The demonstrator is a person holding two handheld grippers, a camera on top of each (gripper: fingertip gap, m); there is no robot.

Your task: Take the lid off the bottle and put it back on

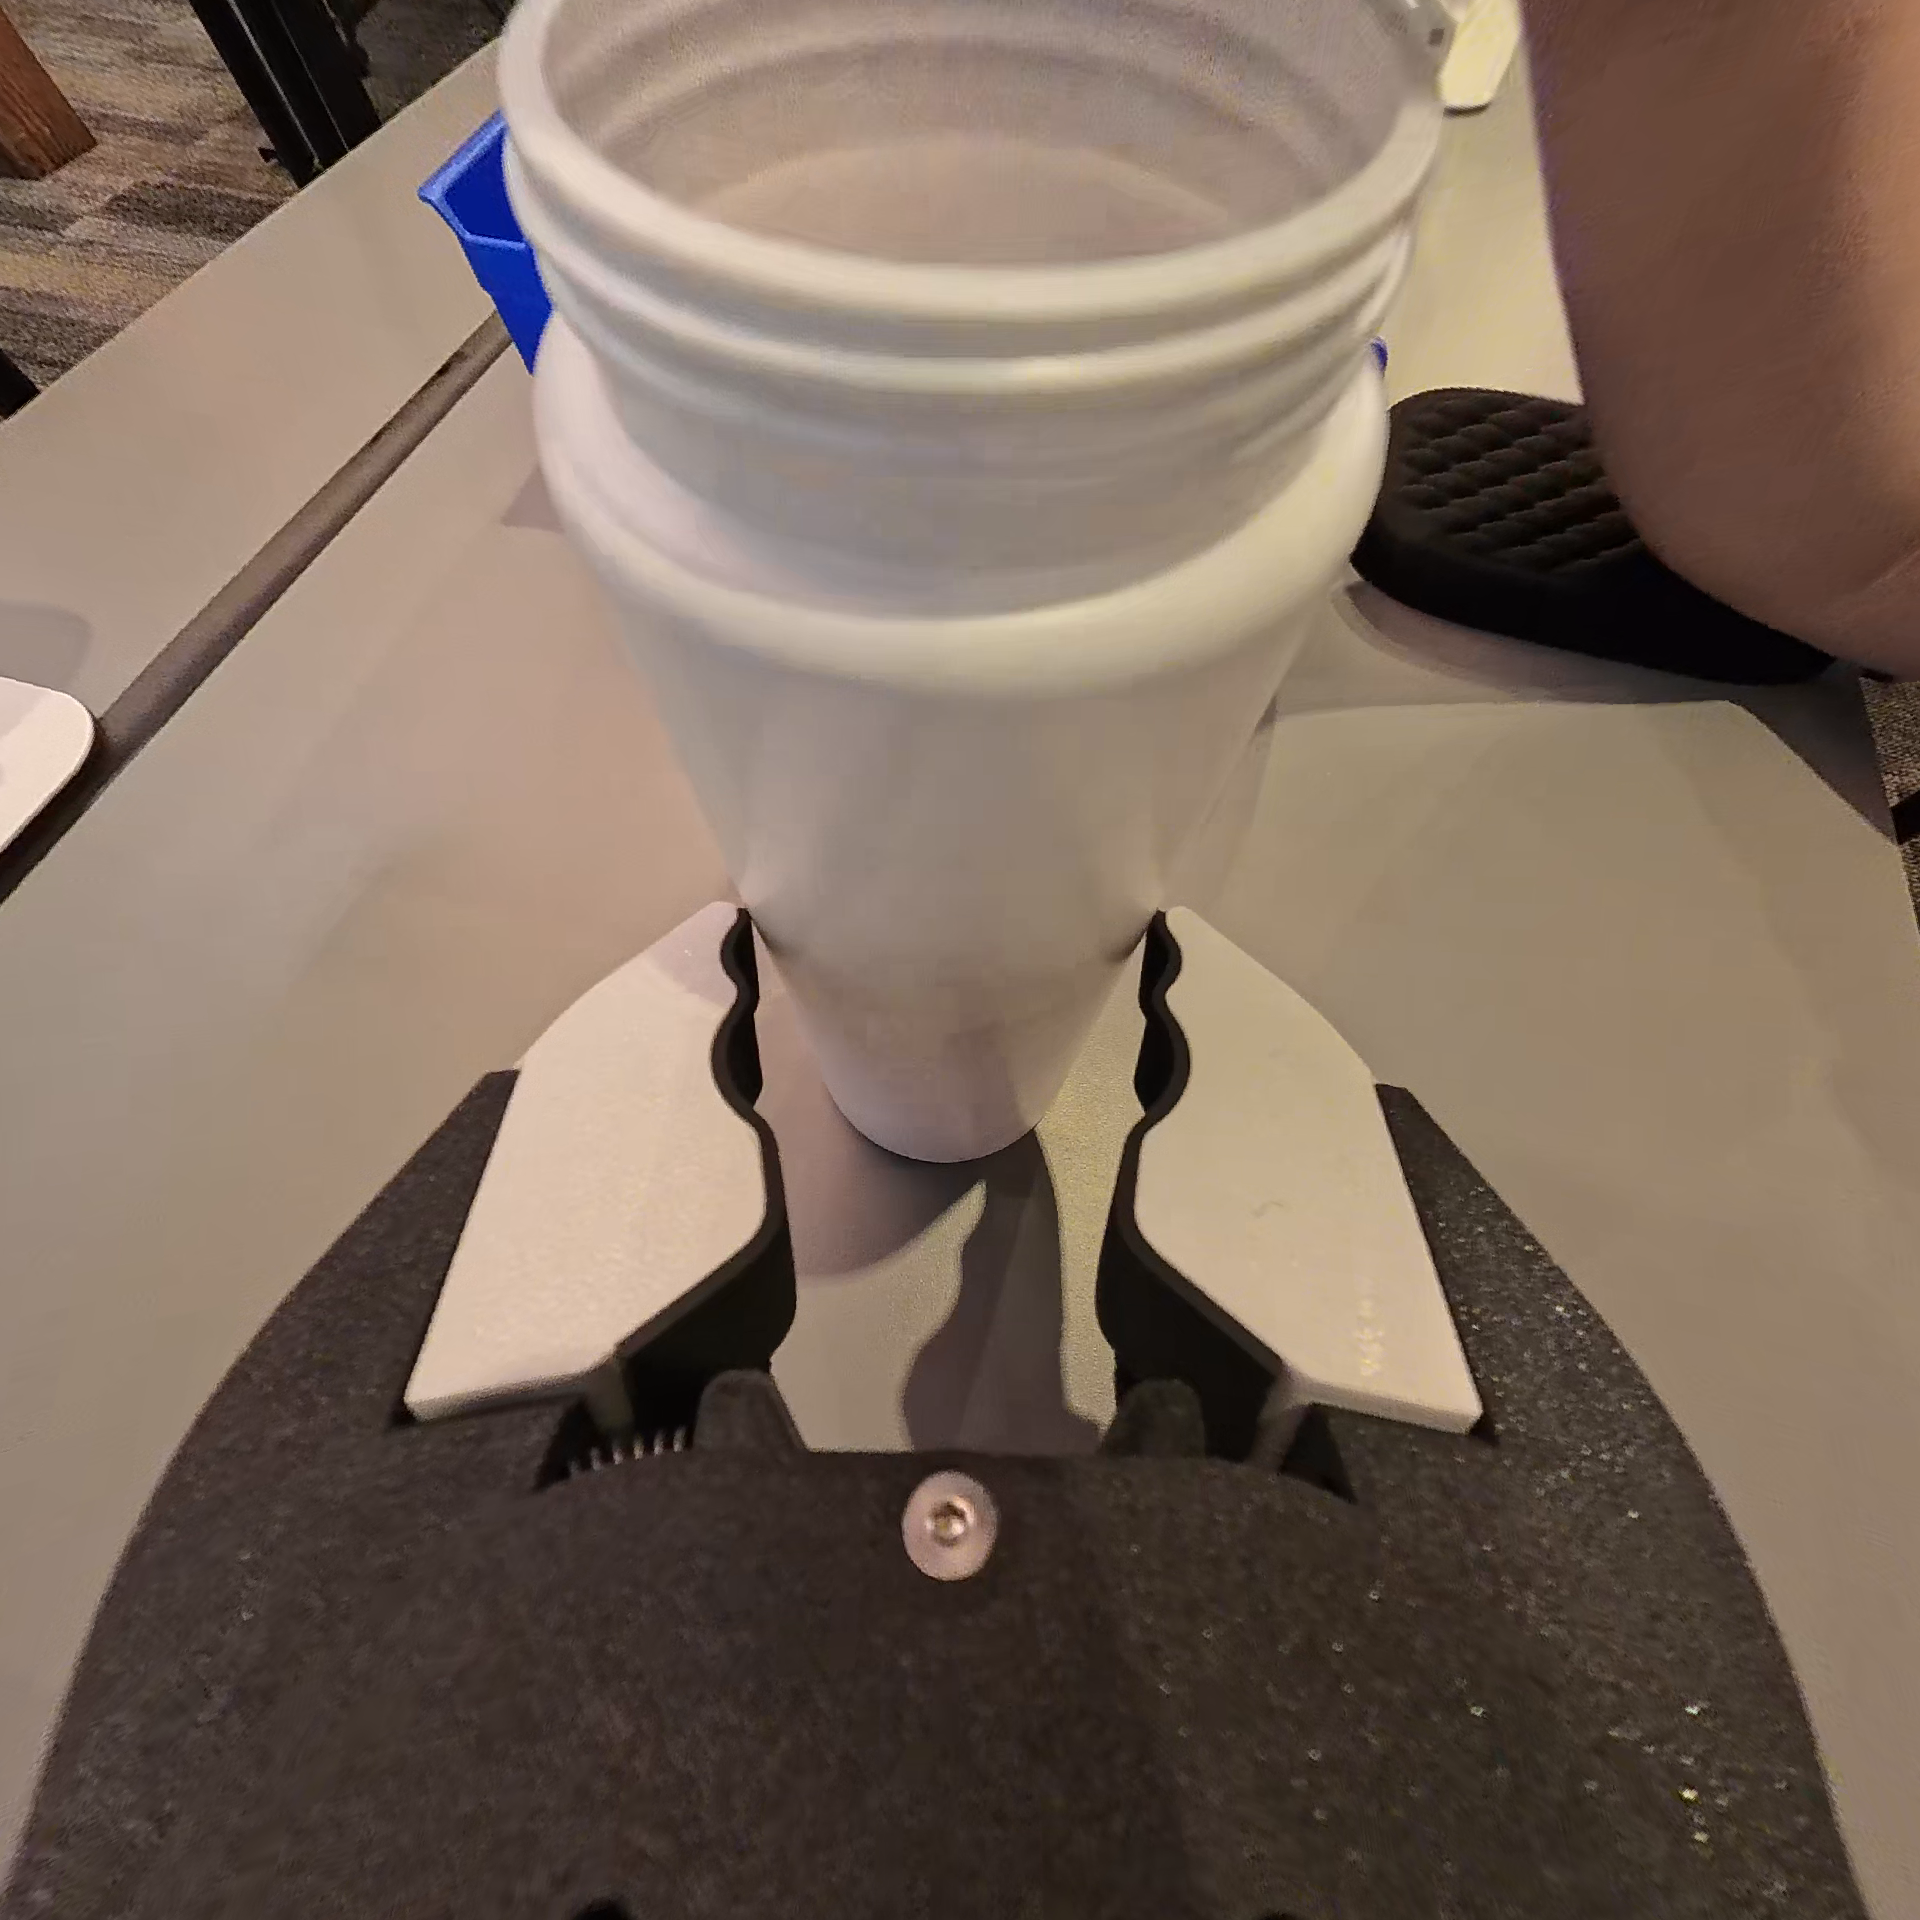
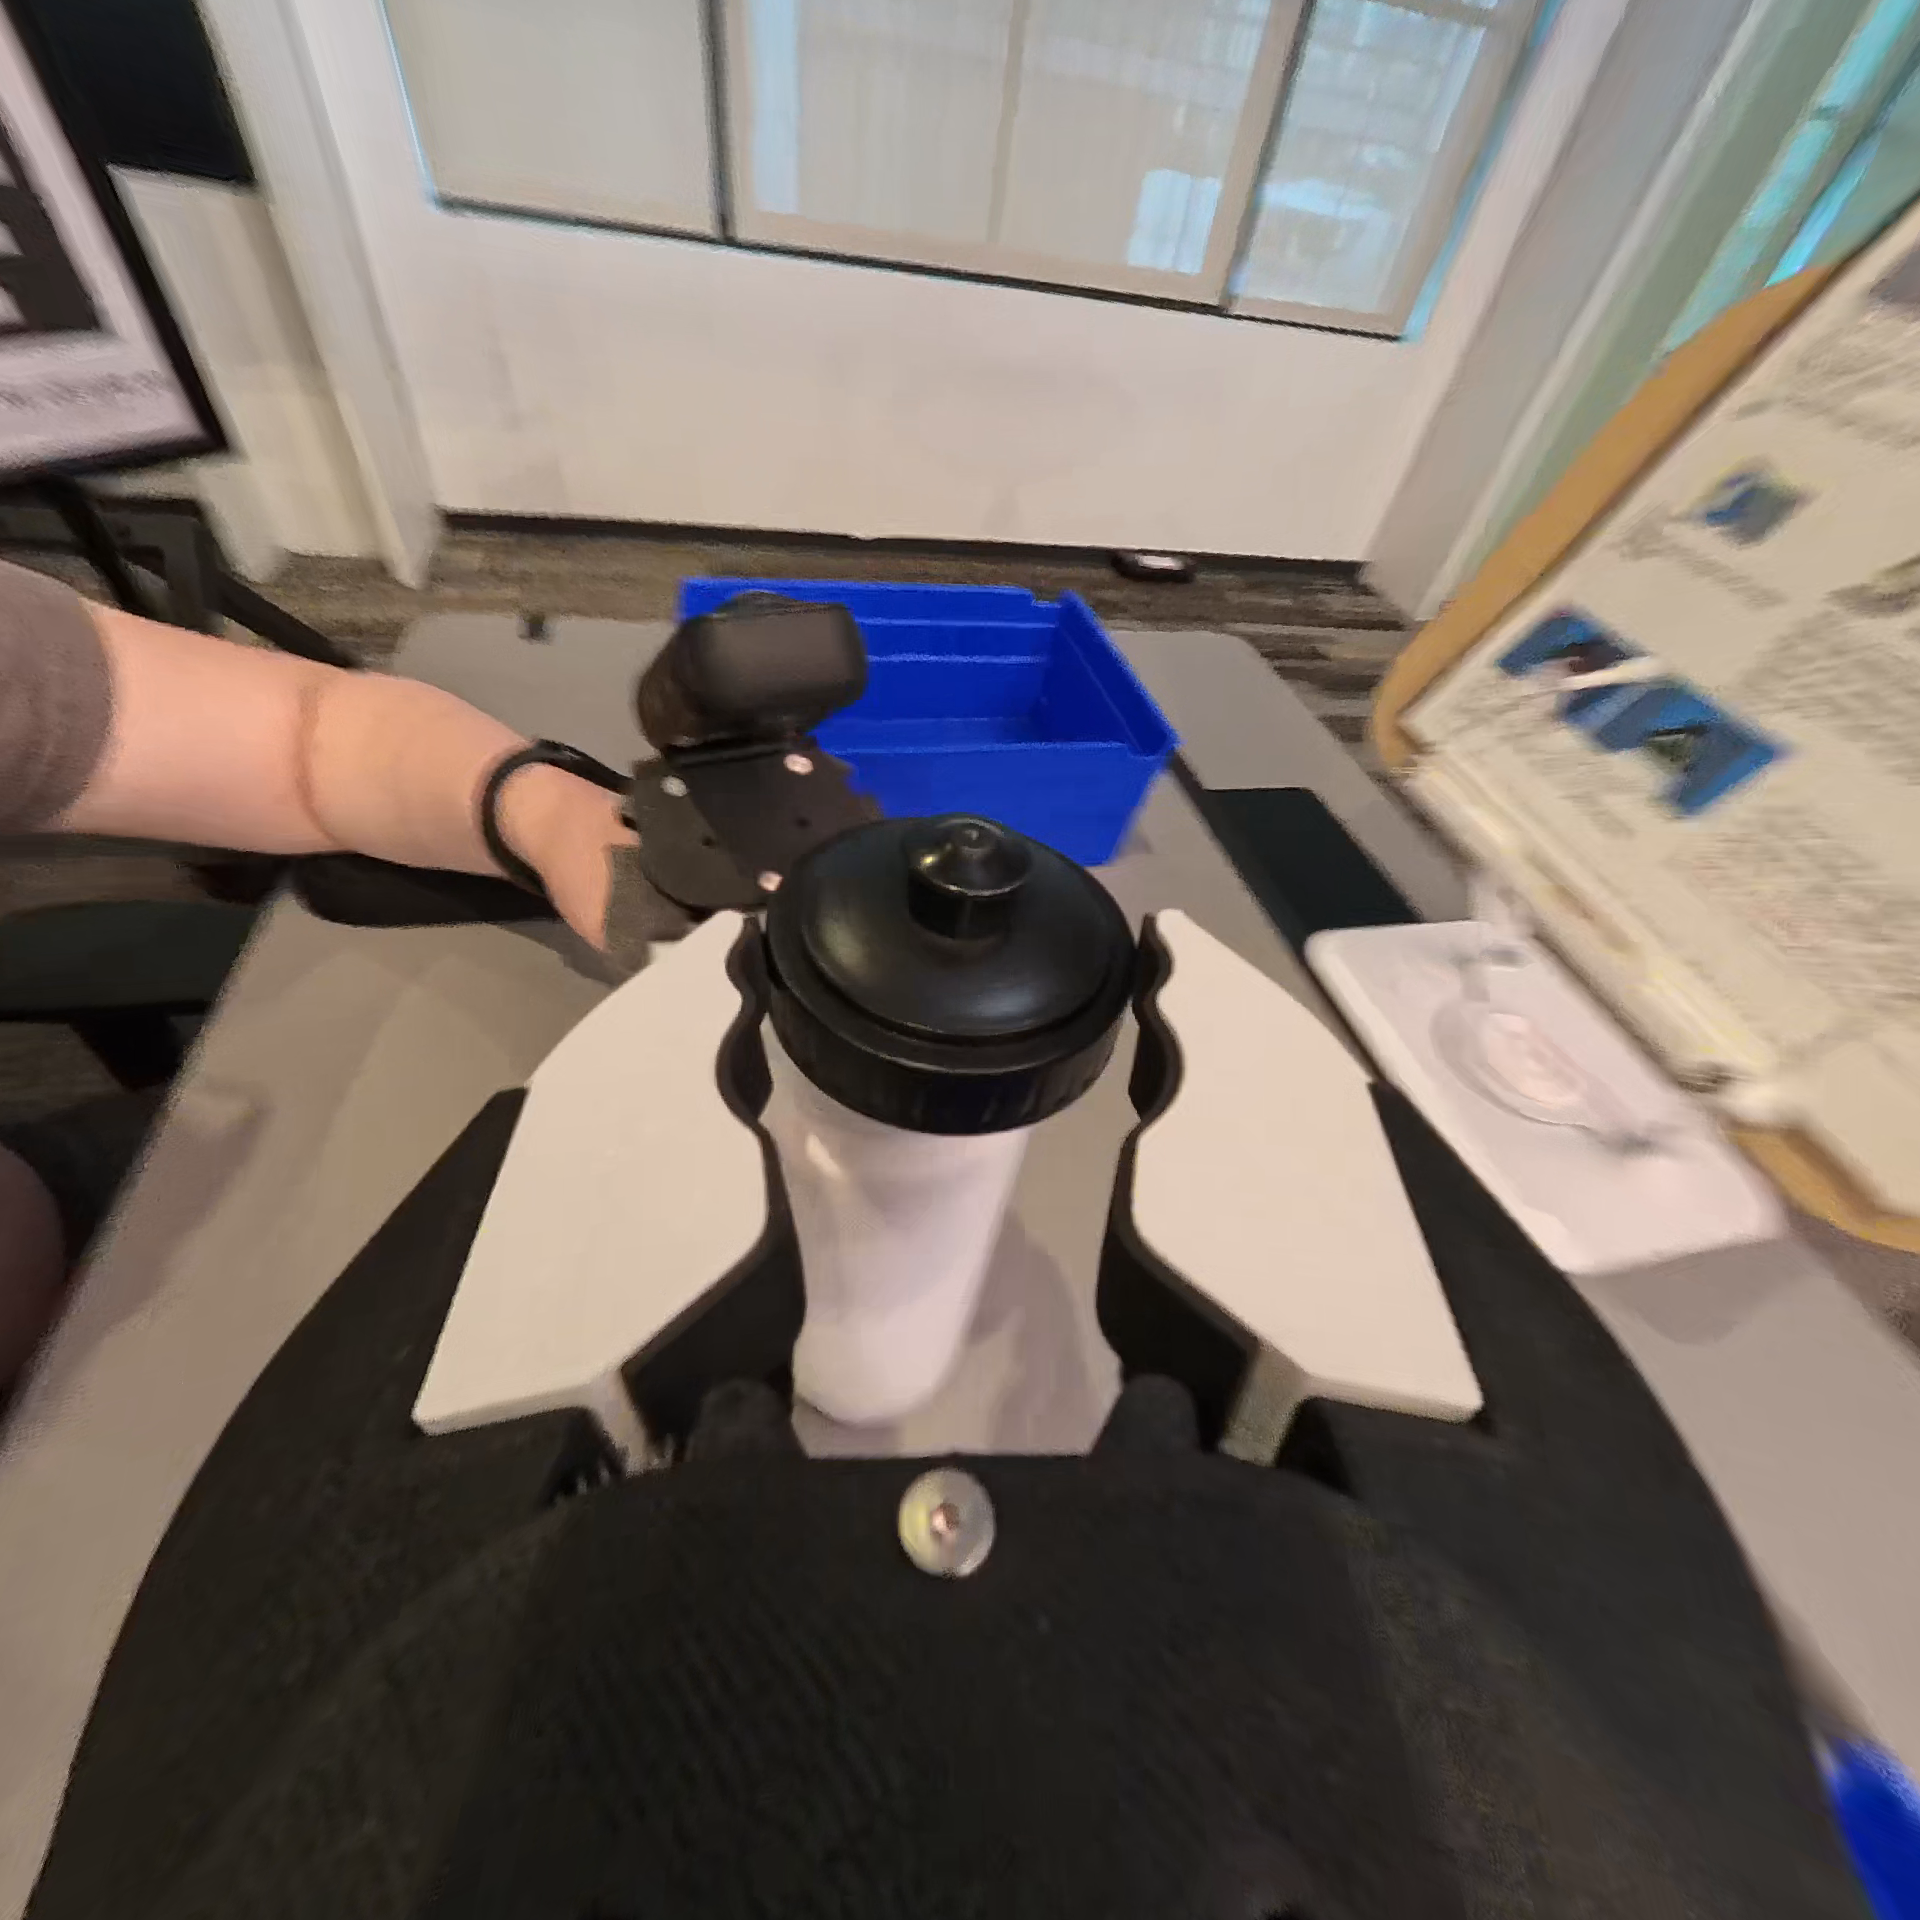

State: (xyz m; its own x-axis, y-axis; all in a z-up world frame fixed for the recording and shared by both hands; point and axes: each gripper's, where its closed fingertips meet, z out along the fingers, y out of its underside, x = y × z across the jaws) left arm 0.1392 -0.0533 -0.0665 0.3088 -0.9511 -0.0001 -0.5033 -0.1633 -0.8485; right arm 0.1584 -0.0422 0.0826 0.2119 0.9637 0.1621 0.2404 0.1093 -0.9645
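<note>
**Black lid off the threads, re-seating likely next**

Grey desk (image 1: 312, 831) carried everything. A blue bin (image 2: 987, 727) stood at the far end, behind the work.

White bottle (image 1: 935, 779) stood upright w/ its base seemingly on the desk. In the left wrist view its wide mouth was open and the screw threads were bare, no cap on them.

Left gripper (image 1: 945, 930) was clamped on the lower body. The pads pressed hard enough to dent the soft wall on both sides.

Right gripper (image 2: 951, 935) was closed on the lid (image 2: 951, 977), fingertips touching its ribbed skirt left & right. From the right wrist view the lid sat directly over the bottle, hiding the mouth. The gap between lid and rim couldn't be read.

Judged step: the removal half looked done, the lid free of the neck and poised above it. Whether it was coming off or going back on, can't tell.

Next move prob. calls for:
- keeping the lid level & centred over the neck
- lowering it till the threads meet
- twisting it on while the left gripper stops the bottle turning

A tilted lid could cross-thread. Too much squeeze could push the soft mouth out of round.
</note>
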